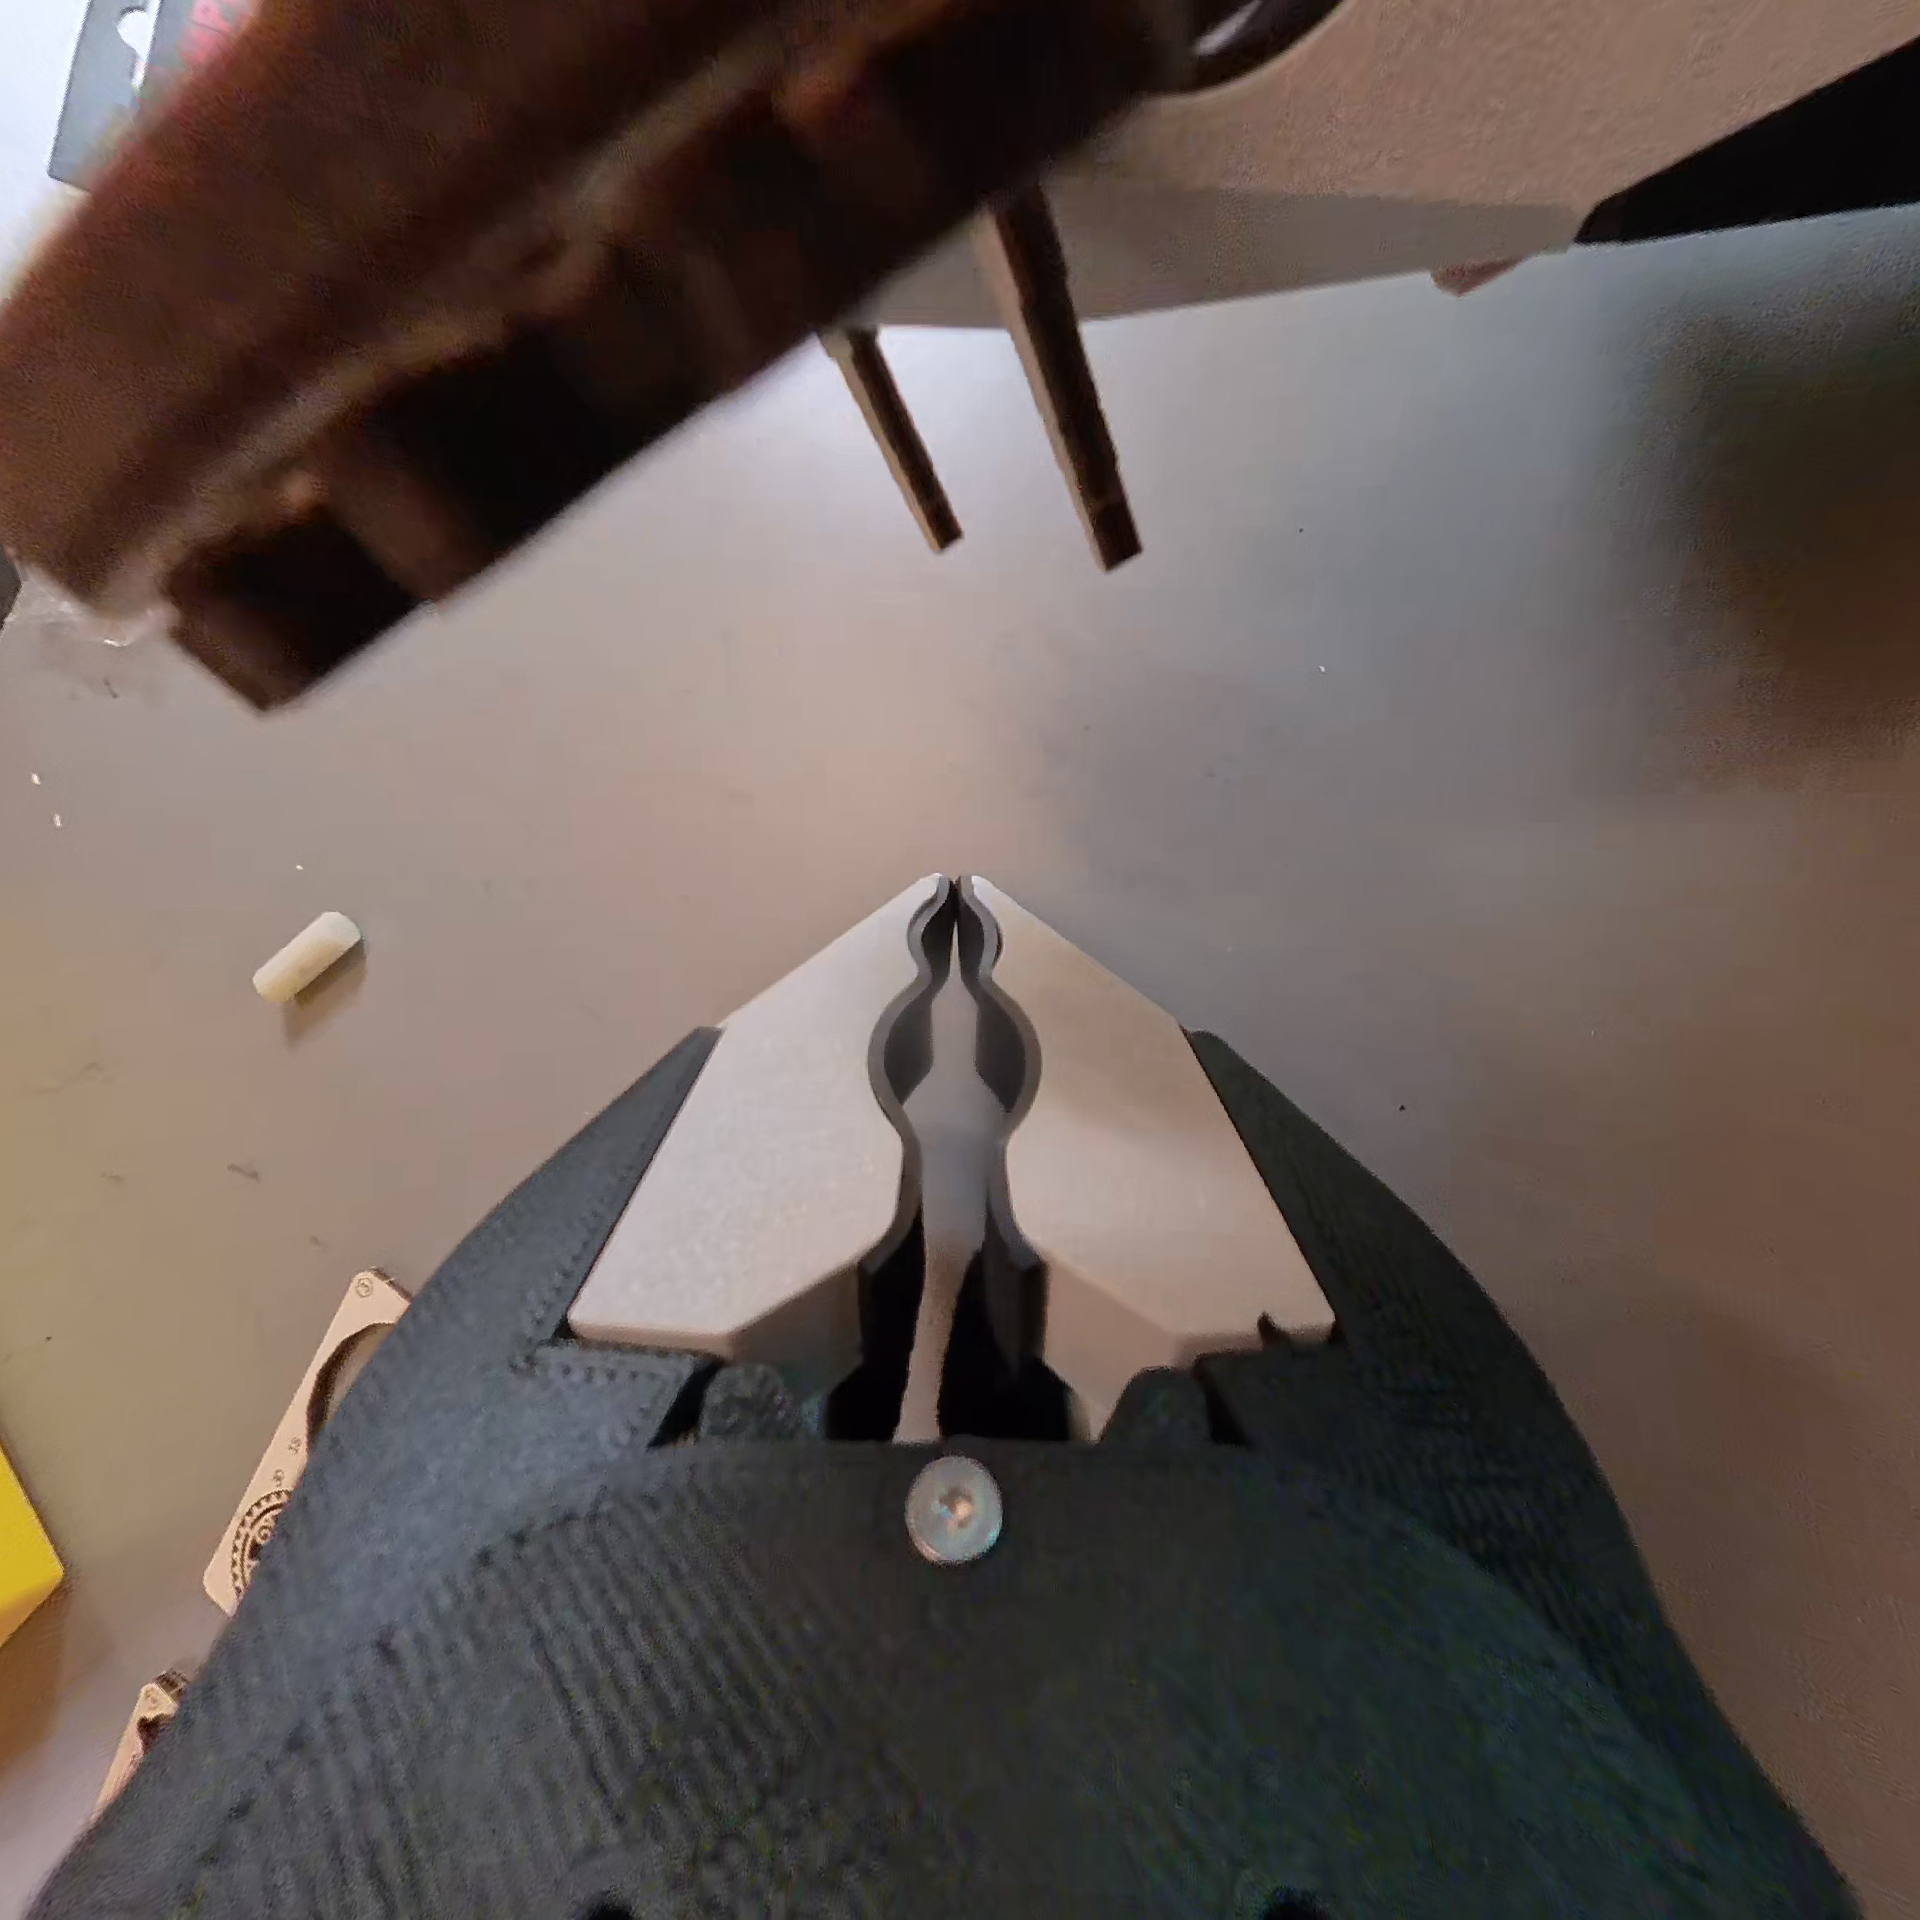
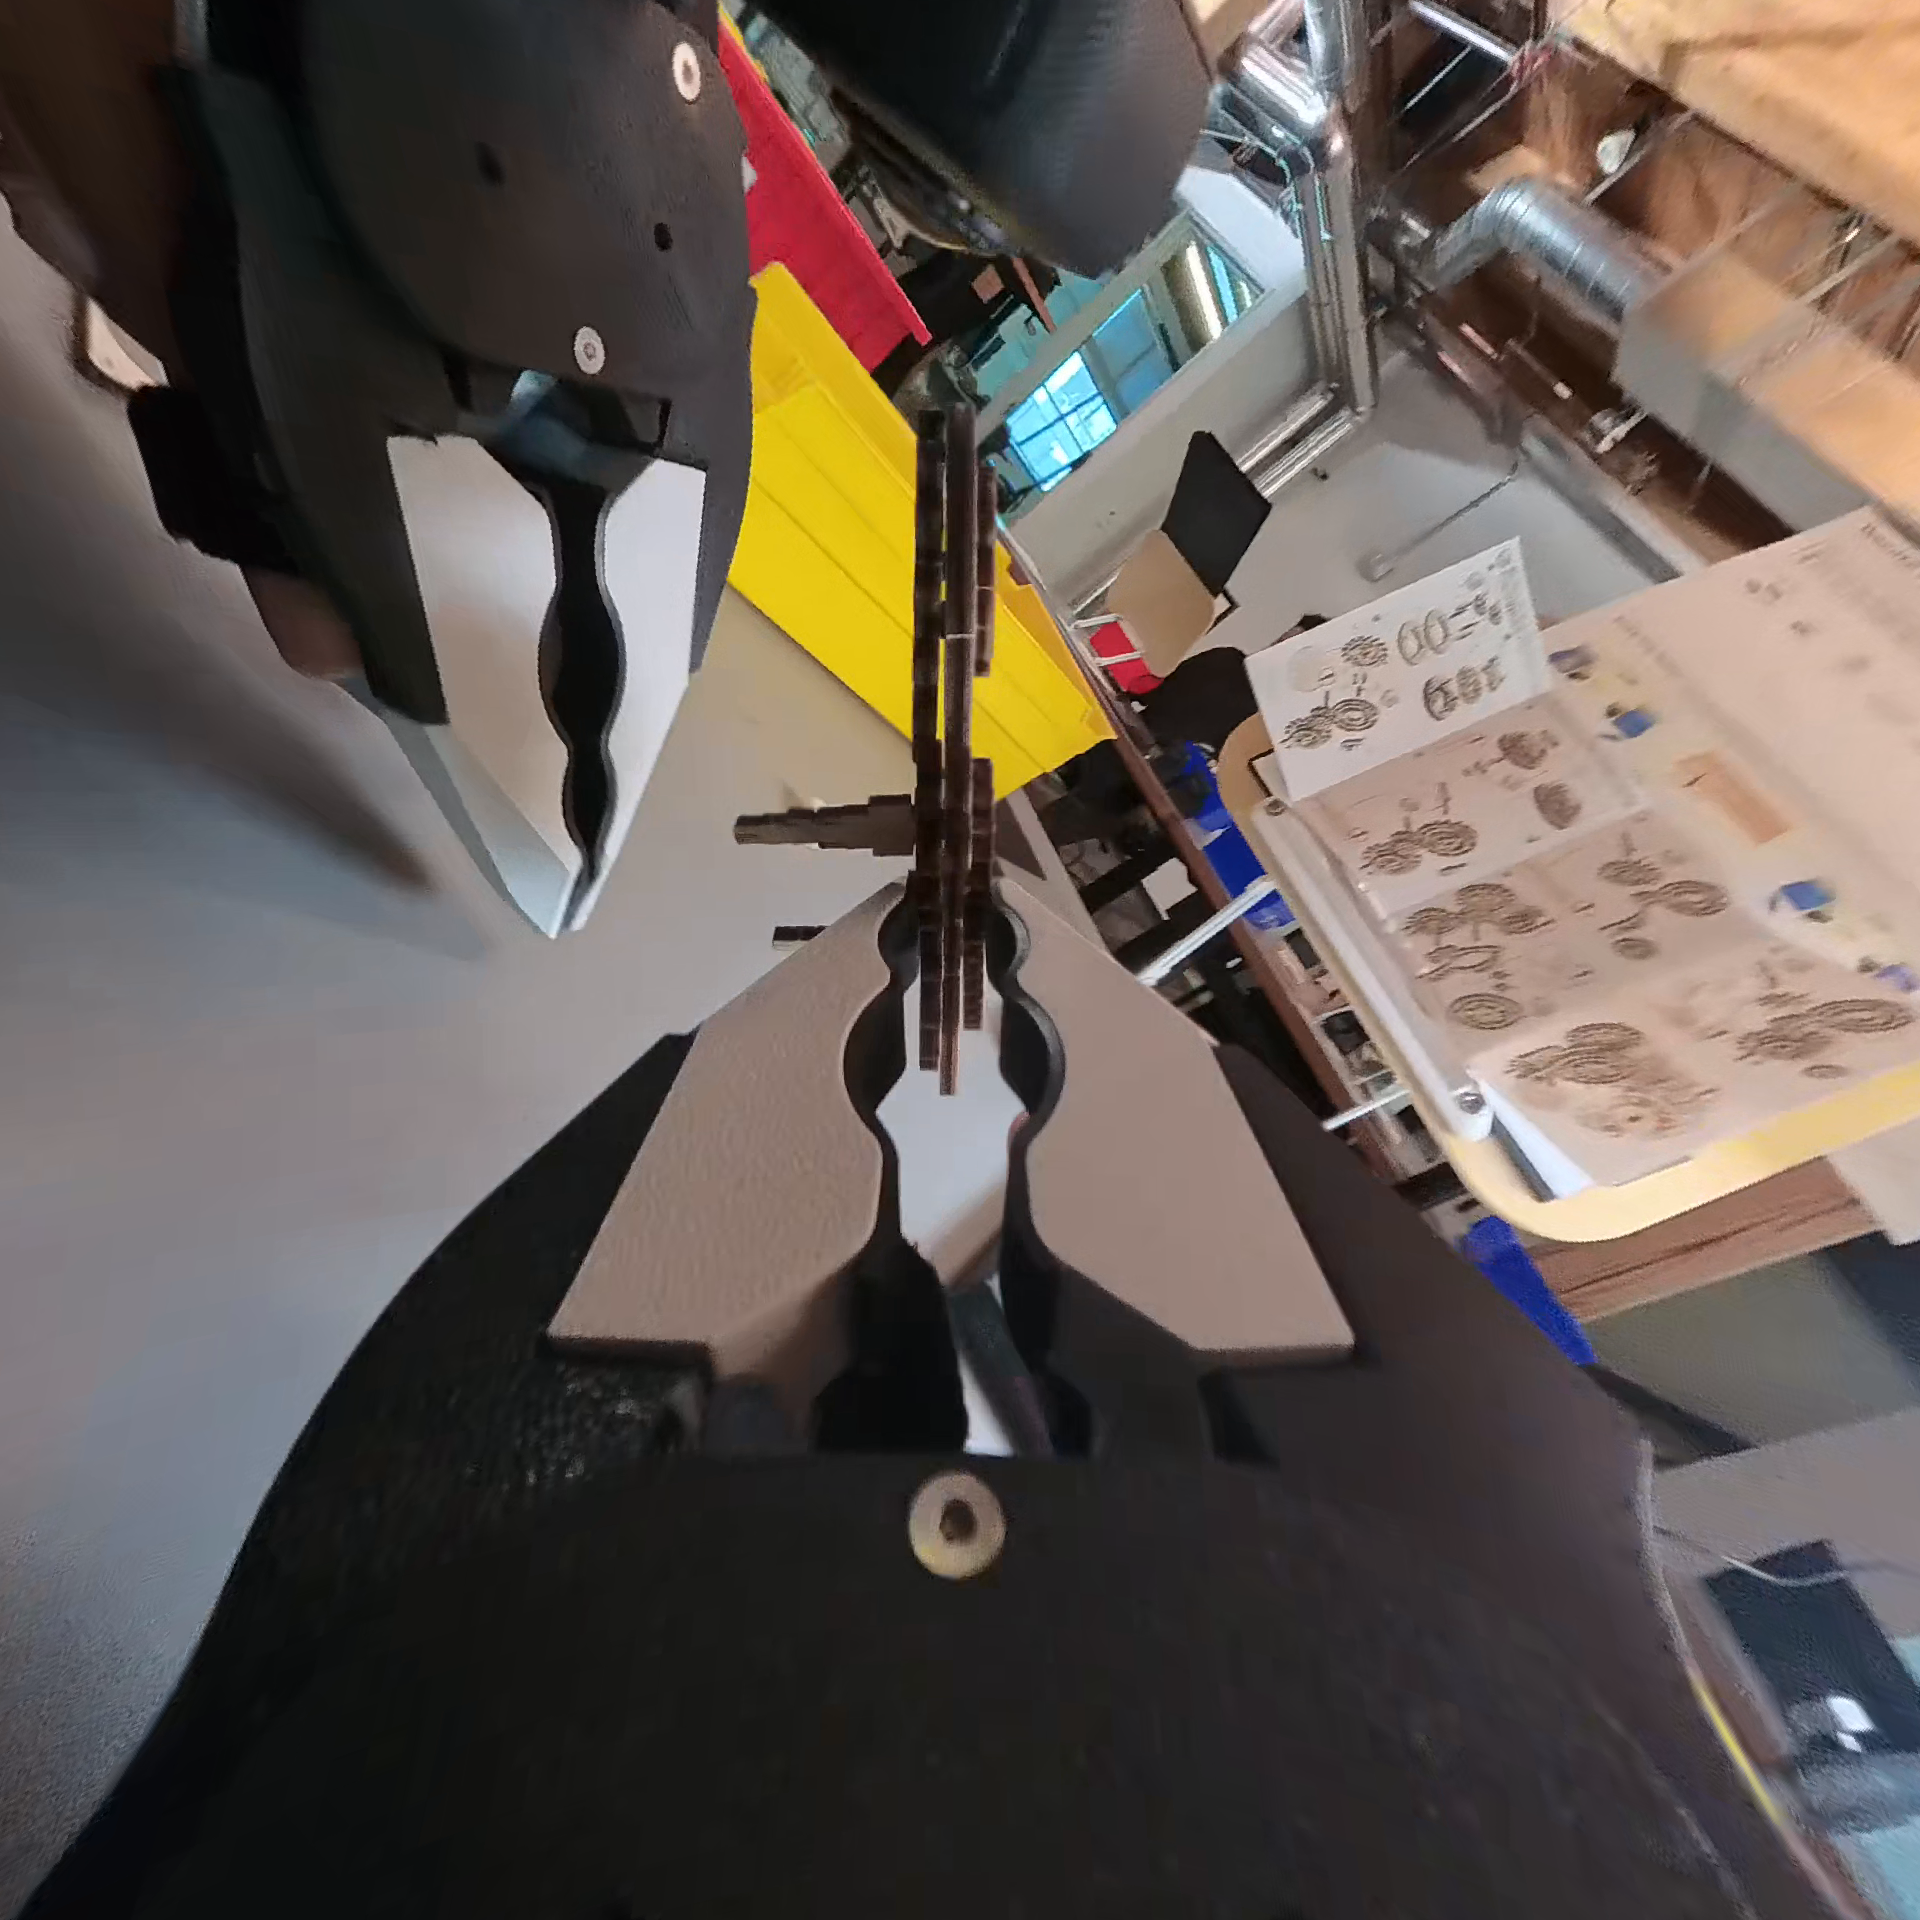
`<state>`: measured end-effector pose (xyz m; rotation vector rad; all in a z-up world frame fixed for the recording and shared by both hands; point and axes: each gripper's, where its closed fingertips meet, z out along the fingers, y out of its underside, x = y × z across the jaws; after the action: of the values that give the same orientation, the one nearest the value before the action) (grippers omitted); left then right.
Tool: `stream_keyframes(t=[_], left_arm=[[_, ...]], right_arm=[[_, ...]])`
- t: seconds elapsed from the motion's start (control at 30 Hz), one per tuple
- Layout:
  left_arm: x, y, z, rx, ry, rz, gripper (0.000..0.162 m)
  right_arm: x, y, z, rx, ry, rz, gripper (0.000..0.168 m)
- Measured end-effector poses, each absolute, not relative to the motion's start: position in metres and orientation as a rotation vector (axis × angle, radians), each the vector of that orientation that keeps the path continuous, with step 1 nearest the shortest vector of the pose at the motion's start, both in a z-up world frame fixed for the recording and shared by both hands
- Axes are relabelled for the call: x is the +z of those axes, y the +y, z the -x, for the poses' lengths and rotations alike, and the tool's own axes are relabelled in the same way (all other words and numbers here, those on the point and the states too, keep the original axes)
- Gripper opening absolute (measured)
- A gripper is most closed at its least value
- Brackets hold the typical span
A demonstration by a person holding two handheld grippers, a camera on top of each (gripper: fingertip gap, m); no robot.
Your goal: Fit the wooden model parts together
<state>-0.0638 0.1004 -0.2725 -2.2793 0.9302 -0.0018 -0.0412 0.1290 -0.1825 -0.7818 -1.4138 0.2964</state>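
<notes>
My right gripper (image 2: 951, 899) is shut on a wooden gear assembly (image 2: 951, 665), held up edge-on, with a short stepped wooden axle (image 2: 821, 828) sticking out to its left. In the left wrist view the same assembly (image 1: 416, 312) is a blurred brown mass at the upper left, with two thin wooden prongs (image 1: 1060, 395) pointing down from it. A white finger of the right gripper (image 1: 1299, 156) lies behind it. My left gripper (image 1: 956, 883) is shut and empty, above the grey table (image 1: 1351, 779), just below the assembly. It also shows in the right wrist view (image 2: 566, 914), left of the gears.
A small white peg (image 1: 307, 956) lies on the table at the left. Flat wooden part sheets (image 1: 312, 1455) and a yellow object (image 1: 21, 1558) sit at the lower left. Yellow (image 2: 831, 520) and red (image 2: 810, 208) bins stand behind; an instruction sheet (image 2: 1558, 862) lies at the right. Some 10 cm of space lies between my two pairs of fingers. The small white peg (image 1: 307, 956) sits 15 cm or so from the ends of my left fingers.
</notes>
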Motion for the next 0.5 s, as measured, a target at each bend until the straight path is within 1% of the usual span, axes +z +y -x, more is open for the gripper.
stream_keyframes(t=[0.33,0.5], left_arm=[[-0.271,0.103,0.067,0.014,0.912,2.288,0.000],[-0.272,0.103,0.068,0.016,0.909,2.291,0.000]], right_arm=[[-0.197,0.131,0.046,0.421,-1.434,0.902,0.010],[-0.199,0.131,0.046,0.399,-1.445,0.895,0.009]])
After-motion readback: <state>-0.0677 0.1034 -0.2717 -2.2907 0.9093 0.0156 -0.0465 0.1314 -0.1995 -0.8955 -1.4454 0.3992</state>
